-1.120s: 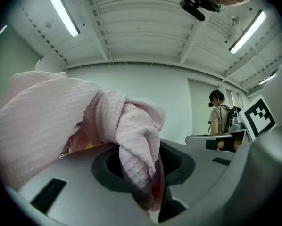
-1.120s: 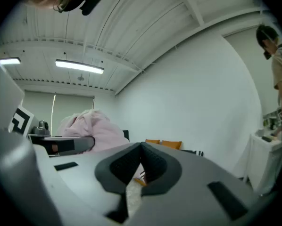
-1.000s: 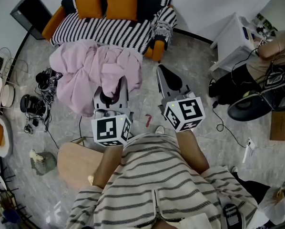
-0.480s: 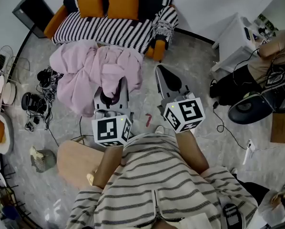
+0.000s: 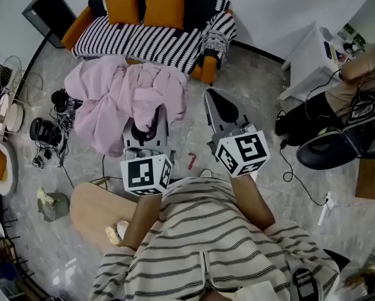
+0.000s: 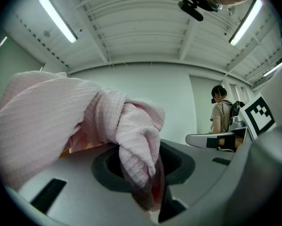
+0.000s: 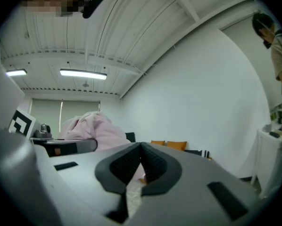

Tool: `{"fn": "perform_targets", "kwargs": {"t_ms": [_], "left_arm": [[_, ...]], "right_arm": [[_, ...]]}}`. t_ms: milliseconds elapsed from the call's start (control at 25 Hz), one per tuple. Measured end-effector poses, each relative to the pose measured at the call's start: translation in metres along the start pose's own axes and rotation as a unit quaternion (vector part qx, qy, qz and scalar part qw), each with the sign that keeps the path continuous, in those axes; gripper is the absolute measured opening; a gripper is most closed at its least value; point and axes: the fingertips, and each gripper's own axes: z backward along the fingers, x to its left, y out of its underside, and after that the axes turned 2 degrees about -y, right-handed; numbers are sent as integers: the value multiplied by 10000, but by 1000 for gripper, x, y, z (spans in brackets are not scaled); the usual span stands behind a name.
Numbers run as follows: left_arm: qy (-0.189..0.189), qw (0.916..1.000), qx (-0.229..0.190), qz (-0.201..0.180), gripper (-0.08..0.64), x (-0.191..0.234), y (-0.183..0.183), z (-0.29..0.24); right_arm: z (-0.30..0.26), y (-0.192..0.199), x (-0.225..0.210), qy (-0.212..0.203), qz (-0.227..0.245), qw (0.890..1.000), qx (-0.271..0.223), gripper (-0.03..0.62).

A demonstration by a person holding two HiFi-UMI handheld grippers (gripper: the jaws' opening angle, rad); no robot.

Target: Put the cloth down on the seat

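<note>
Left tool (image 5: 146, 127) clamped on the pink cloth (image 5: 106, 99) — right tool (image 5: 215, 99) beside it, jaws pressed together.

a black box (image 5: 47, 14) stands left, a white table (image 5: 313, 52) right.

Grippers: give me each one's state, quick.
Left gripper: shut on the pink cloth.
Right gripper: shut, nothing between its jaws.
</note>
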Motion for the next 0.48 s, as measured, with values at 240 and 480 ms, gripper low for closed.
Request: {"fn": "perform_targets", "kwargs": {"t_ms": [240,480], "left_arm": [[-58,10000,-14,14,123,-25,1,-1],[-188,9998,49,49,123,-29,6,-3]], "right_arm": [[10,0,-21,-87,35,10000,-7,14],[7,5,-32,-195,-50,9998,-4,14]]}}
